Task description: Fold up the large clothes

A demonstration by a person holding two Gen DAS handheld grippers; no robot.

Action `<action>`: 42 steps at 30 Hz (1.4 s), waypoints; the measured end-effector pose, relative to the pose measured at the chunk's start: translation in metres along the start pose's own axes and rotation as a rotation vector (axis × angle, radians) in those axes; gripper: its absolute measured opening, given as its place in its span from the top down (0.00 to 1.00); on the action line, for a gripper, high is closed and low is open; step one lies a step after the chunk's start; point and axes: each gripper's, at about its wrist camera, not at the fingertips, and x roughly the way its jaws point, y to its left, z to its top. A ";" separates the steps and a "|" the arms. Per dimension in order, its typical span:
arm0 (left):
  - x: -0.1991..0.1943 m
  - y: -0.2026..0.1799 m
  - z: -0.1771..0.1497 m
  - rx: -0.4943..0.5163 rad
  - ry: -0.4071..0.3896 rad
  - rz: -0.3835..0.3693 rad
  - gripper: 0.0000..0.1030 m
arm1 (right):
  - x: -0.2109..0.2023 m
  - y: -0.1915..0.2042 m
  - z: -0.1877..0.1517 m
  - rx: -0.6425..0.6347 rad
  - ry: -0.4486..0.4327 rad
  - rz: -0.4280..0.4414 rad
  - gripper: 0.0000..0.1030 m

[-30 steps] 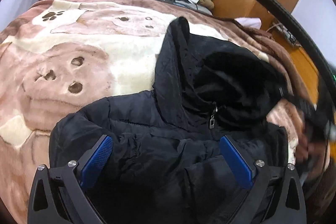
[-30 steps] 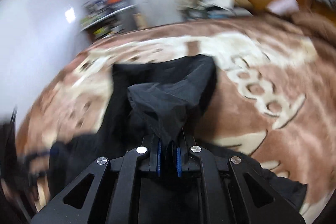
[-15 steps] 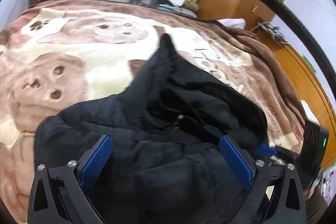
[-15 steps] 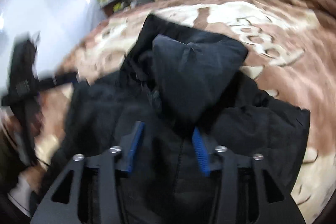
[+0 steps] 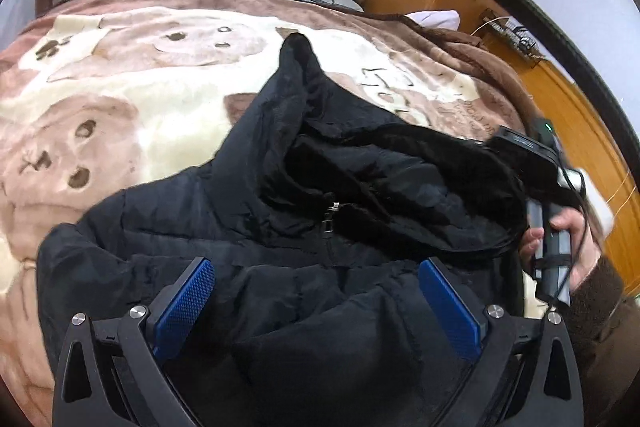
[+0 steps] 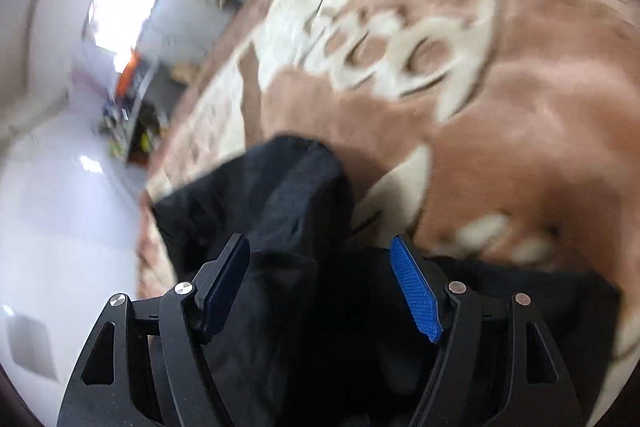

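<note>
Spread right claw [image 6: 320, 287] above black jacket [image 6: 280, 195]

jacket [image 5: 280, 227]: black, padded, hooded | you have it lying crumpled on the bed blanket [image 5: 120, 99] | hood [image 5: 304, 79] points toward the blanket's far edge | zipper pull [image 5: 330, 223] shows at its middle | partly folded over itself
</note>
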 end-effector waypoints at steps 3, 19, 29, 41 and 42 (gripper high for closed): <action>-0.001 0.006 -0.003 0.008 0.007 -0.005 0.00 | 0.010 0.017 0.007 -0.028 0.007 -0.039 0.68; -0.067 0.065 -0.007 -0.183 -0.101 0.048 0.00 | -0.062 0.220 -0.188 -1.301 -0.232 -0.138 0.93; -0.106 0.124 0.018 -0.439 -0.153 -0.073 0.00 | -0.071 0.146 -0.280 -1.516 -0.152 -0.240 0.93; -0.047 0.147 -0.035 -0.689 0.058 -0.180 0.01 | -0.101 0.094 -0.268 -1.072 -0.098 -0.109 0.76; -0.046 0.150 -0.037 -0.703 0.054 -0.182 0.01 | -0.108 0.088 -0.262 -0.998 -0.101 -0.079 0.69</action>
